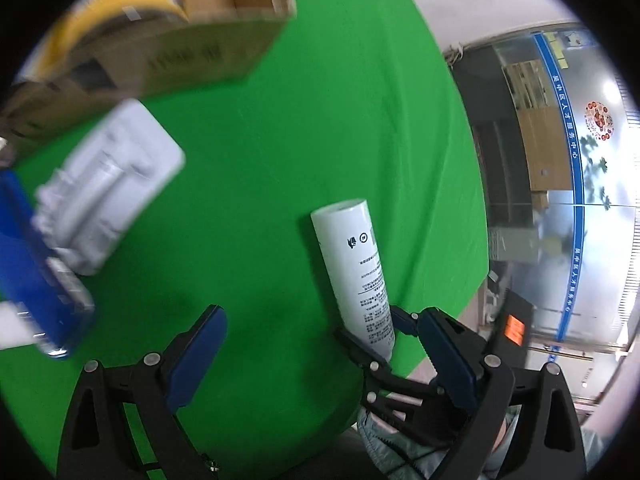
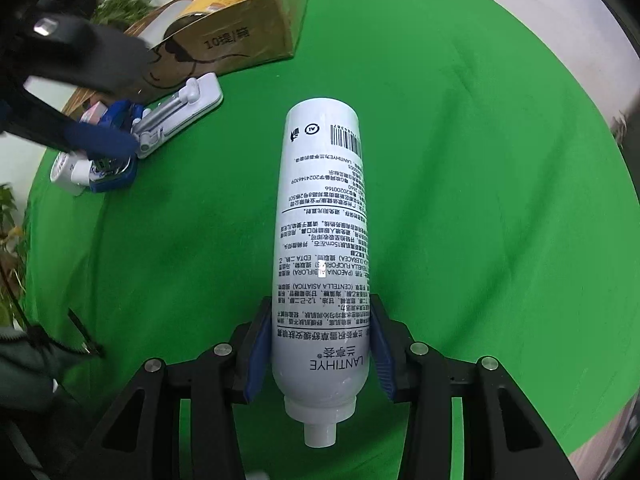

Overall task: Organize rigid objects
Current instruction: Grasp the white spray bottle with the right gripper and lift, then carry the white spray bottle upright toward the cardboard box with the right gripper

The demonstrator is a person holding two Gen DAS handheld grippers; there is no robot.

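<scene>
The right gripper is clamped on a tall white aerosol can with black printed text, its blue pads pressing the can's sides near the nozzle end, so the base points away from the camera over the green cloth-covered counter. Gripping low on the body near the neck likely gives a steady hold for carrying it. The left gripper hangs released and empty — its blue fingers stand wide apart above bare green cloth, probably readied for the next pickup. Near it lies a white moulded plastic tray holding a pale cylindrical item, touching a blue rectangular box at the counter's edge. Beyond them sits an open brown cardboard box with a yellow-labelled container already inside — seemingly the collecting place. Judging by this, the can is destined for that box but is well apart from it for now.
</scene>
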